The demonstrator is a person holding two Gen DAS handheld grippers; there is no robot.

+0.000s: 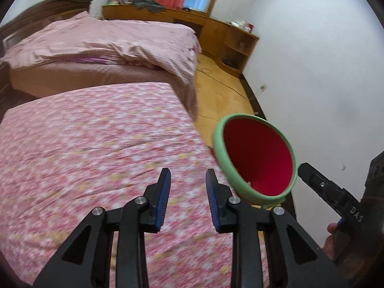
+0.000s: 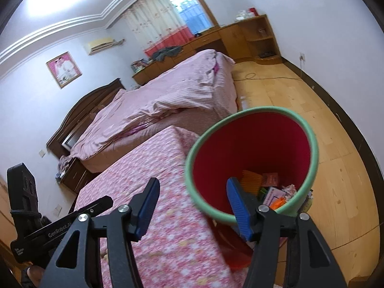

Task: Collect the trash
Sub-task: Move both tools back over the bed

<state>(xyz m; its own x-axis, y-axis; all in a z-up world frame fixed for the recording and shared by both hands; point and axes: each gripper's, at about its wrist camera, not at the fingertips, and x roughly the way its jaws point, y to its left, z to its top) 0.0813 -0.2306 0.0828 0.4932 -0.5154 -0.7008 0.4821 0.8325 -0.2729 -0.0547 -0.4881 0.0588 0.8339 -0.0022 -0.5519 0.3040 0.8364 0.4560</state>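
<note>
The flowered table surface (image 1: 91, 144) shows no loose trash in either view (the left-wrist view is motion-blurred, so small scraps cannot be ruled out). The red bin with green rim (image 2: 252, 148) stands off the table's right edge, above the wooden floor (image 2: 312, 110), and already contains wrappers and paper scraps (image 2: 273, 187); collection therefore appears largely complete. Left gripper (image 1: 188, 187): jaws spread, holding nothing, over the cloth. Right gripper (image 2: 192, 204): jaws spread wide, empty; its right finger (image 2: 236, 204) overlaps the bin's mouth, contact undeterminable.
</note>
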